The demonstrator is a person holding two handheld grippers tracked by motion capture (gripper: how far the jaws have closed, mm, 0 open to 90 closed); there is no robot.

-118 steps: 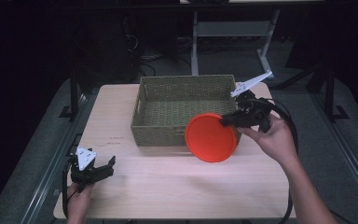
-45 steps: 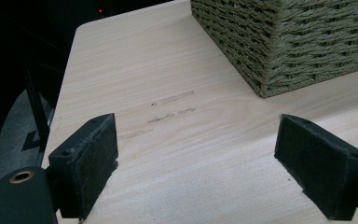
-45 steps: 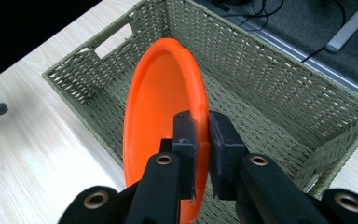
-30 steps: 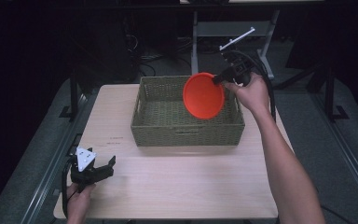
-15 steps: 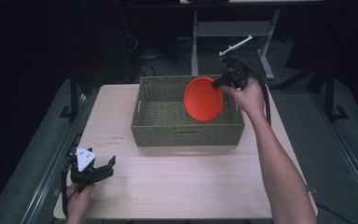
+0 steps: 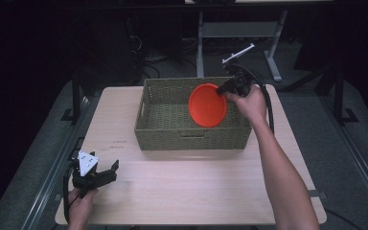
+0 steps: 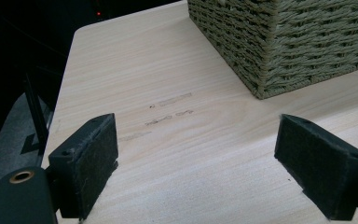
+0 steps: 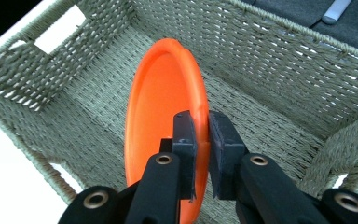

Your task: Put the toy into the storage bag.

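An orange plate (image 6: 207, 105) hangs tilted on edge over the right part of a woven basket (image 6: 153, 124). My right gripper (image 6: 225, 89) is shut on the plate's rim. In the right gripper view the two black jaws pinch the rim of the orange plate (image 8: 165, 121) above the woven basket's floor (image 8: 261, 116); the right gripper (image 8: 202, 135) points down into it. My left gripper (image 6: 110, 170) rests at the table's front left corner, held by a hand, open with nothing between its pads (image 7: 93, 161). A corner of the woven basket (image 7: 279, 42) lies ahead of it.
The light wooden table (image 6: 187, 191) carries faint marks (image 7: 170, 111) left of the basket. Its left edge drops to a dark floor. Metal stand legs (image 6: 273, 67) and cables lie on the floor behind the table.
My right gripper has lowered the orange plate from above the basket's back right rim down toward its inside. The left gripper has stayed where it was.
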